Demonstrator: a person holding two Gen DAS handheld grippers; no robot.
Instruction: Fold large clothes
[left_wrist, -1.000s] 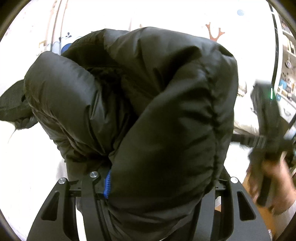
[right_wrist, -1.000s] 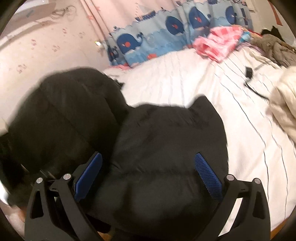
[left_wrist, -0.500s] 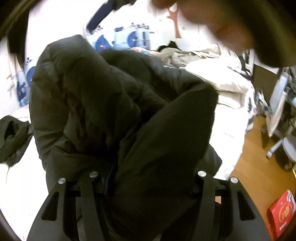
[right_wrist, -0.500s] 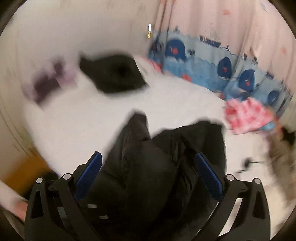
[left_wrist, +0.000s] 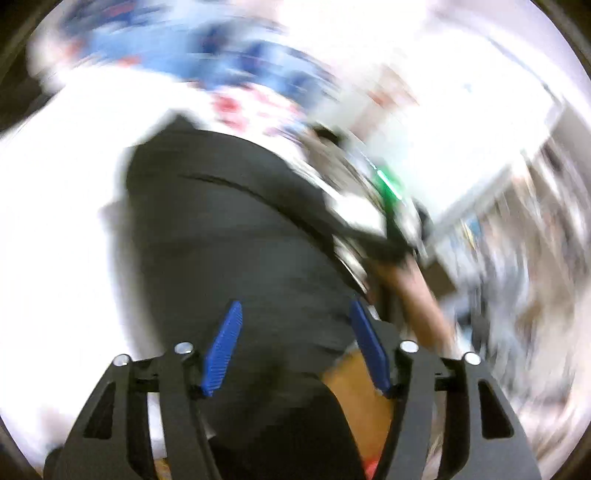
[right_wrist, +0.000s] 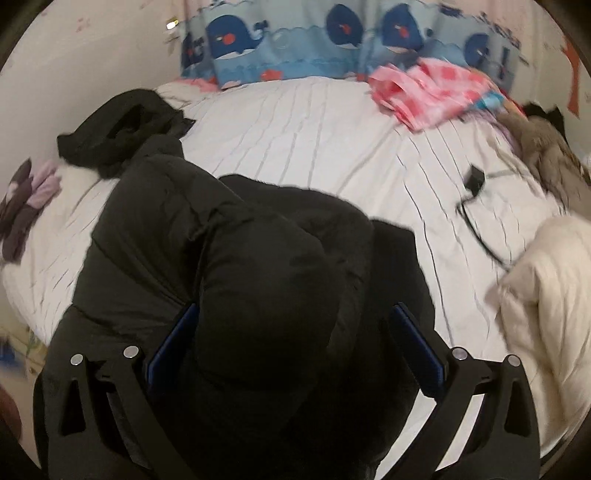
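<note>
A black puffer jacket (right_wrist: 229, 251) lies bunched on the white striped bed (right_wrist: 332, 140). In the right wrist view my right gripper (right_wrist: 295, 347) is wide open, its blue pads either side of a raised fold of the jacket. In the blurred left wrist view the jacket (left_wrist: 229, 229) fills the middle; my left gripper (left_wrist: 295, 347) is open, its pads apart just above the fabric. The other gripper and the hand holding it (left_wrist: 391, 221) show at the right.
On the bed lie a second black garment (right_wrist: 122, 129), a pink checked cloth (right_wrist: 432, 92), a cream coat (right_wrist: 550, 295), a fur-trimmed garment (right_wrist: 550, 155) and a black cable with plug (right_wrist: 474, 181). Whale-print curtains (right_wrist: 295, 40) hang behind.
My left gripper has let go of the jacket and opened; its view swung fast. The jacket now rests on the bed, and my right gripper has dropped over a fold of it.
</note>
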